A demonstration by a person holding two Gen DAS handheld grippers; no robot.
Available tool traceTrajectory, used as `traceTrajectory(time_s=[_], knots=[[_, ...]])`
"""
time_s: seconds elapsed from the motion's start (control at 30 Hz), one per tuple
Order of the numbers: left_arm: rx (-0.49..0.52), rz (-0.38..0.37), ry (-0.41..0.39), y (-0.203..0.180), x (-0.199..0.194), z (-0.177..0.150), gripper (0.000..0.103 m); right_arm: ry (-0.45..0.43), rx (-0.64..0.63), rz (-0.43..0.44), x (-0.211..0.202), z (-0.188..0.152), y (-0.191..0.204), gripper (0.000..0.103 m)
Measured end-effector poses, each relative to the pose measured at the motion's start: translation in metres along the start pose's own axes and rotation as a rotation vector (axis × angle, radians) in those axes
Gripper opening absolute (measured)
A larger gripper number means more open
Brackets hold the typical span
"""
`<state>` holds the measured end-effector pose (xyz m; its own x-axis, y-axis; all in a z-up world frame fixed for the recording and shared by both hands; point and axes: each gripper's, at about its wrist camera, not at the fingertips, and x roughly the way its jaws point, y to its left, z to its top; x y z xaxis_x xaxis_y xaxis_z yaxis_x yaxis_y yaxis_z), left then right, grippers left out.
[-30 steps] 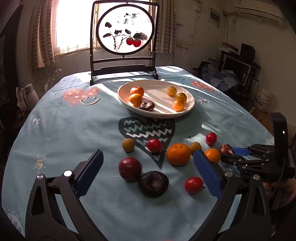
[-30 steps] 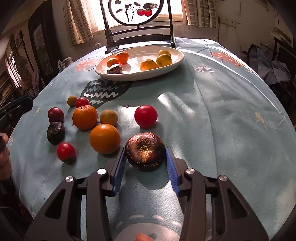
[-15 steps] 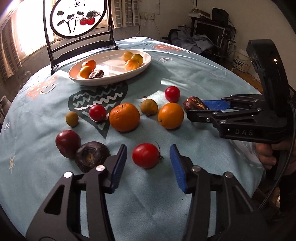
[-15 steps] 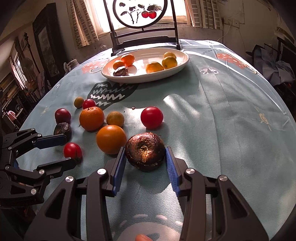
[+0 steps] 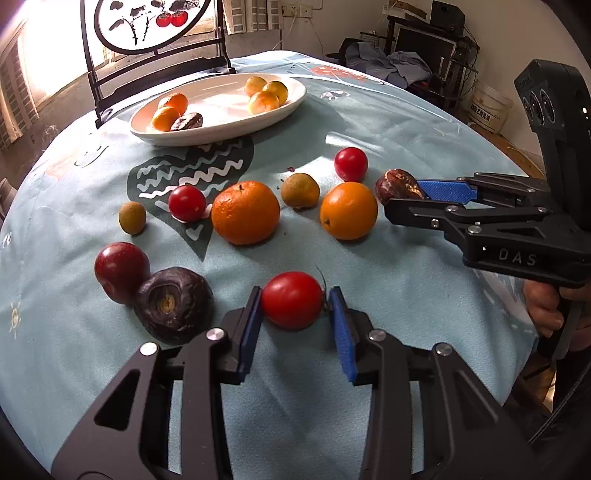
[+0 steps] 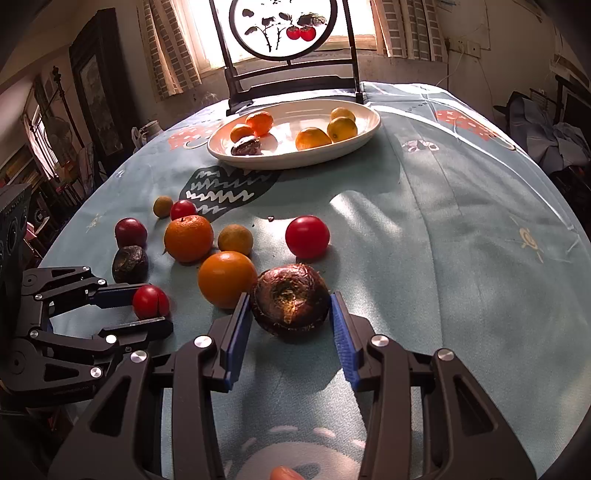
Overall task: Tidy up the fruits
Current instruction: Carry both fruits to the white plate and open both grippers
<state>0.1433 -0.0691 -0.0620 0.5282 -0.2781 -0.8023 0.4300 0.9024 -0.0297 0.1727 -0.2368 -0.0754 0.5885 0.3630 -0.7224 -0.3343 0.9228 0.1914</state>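
My left gripper (image 5: 293,295) is closing its jaws on a red tomato (image 5: 291,300) that lies on the blue tablecloth; both blue pads sit against its sides. From the right wrist the same tomato (image 6: 150,301) shows between the left gripper's (image 6: 147,306) fingers. My right gripper (image 6: 290,299) is shut on a dark wrinkled fruit (image 6: 290,297) resting on the cloth. A white plate (image 5: 284,103) at the far side holds several small orange and yellow fruits and one dark one.
Loose on the cloth: two oranges (image 5: 245,212) (image 5: 348,210), two red tomatoes (image 5: 187,203) (image 5: 351,163), a dark red plum (image 5: 122,271), another wrinkled dark fruit (image 5: 173,304), two small brownish fruits (image 5: 132,218). A framed round panel (image 6: 282,29) stands behind the plate.
My left gripper came down and across to the red tomato, and its jaws narrowed from wide open to the tomato's sides. The right gripper kept still on the dark fruit.
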Motion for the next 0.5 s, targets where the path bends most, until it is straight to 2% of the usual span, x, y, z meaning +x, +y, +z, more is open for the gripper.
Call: traceTrajectory(time_s=[0.23,0.4,0.5], knots=[[-0.023,-0.018,-0.002,0.003,0.000,0.000,0.035,-0.024,-0.005,0.020,-0.004,0.000,0.000,0.043],[-0.068,-0.096,-0.027,0.015,-0.010,0.001,0.034,-0.069,-0.031,0.071,-0.014,-0.001,0.002,0.043],[-0.072,-0.121,-0.068,0.025,-0.027,0.010,0.034,-0.055,-0.044,0.115,-0.017,0.004,0.004,0.043]])
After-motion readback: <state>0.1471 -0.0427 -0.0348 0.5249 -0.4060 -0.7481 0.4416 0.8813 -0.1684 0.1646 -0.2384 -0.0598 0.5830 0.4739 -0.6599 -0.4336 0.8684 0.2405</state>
